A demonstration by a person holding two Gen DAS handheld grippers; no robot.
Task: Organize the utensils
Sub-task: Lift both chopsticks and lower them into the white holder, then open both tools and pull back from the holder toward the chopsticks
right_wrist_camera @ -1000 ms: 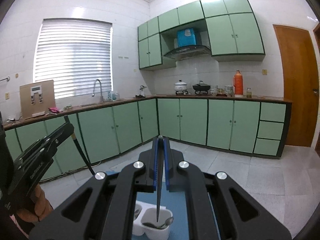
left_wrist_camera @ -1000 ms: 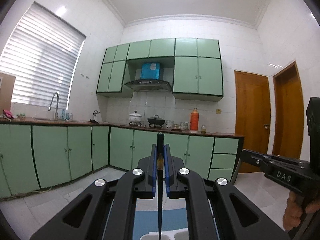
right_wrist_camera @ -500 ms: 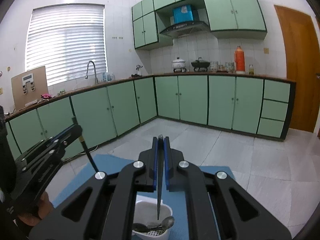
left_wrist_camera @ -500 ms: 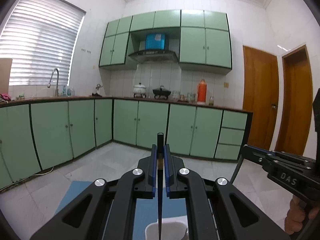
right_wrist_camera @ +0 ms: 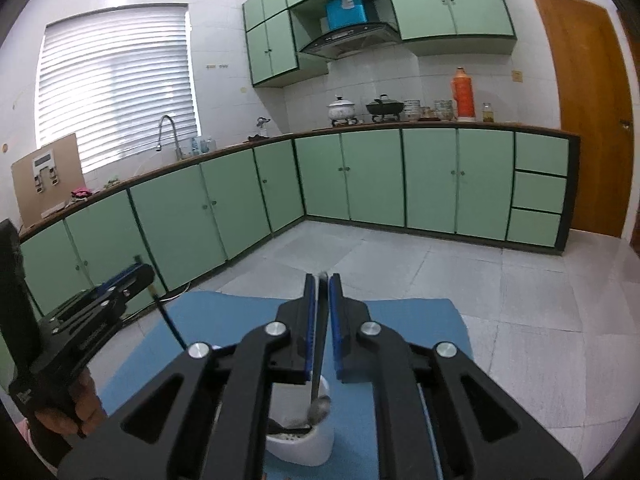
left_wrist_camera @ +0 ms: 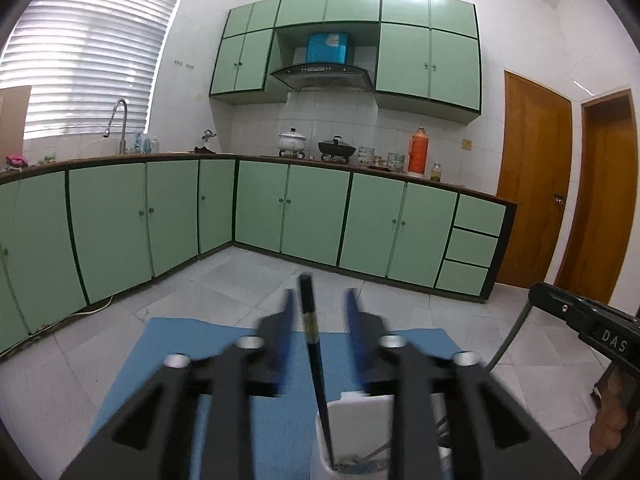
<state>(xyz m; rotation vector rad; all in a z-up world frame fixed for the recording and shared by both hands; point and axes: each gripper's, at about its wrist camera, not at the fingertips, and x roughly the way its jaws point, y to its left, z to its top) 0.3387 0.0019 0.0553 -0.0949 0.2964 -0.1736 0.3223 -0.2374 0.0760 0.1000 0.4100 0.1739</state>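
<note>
In the left wrist view my left gripper stands open, its fingers apart and blurred. A black chopstick stands free between them, its lower end in the white utensil holder on the blue mat. In the right wrist view my right gripper is nearly shut on the handle of a metal spoon, whose bowl hangs over the white utensil holder. The left gripper and the chopstick show at the left there. The right gripper shows at the right of the left wrist view.
The blue mat lies on a grey tiled surface. Green cabinets run along the back and left under a counter with pots, a sink tap and an orange flask. Wooden doors stand at the right.
My left gripper has opened and let go of the chopstick, which now leans in the holder. Both cameras have tilted down toward the mat. The spoon has dropped lower over the holder.
</note>
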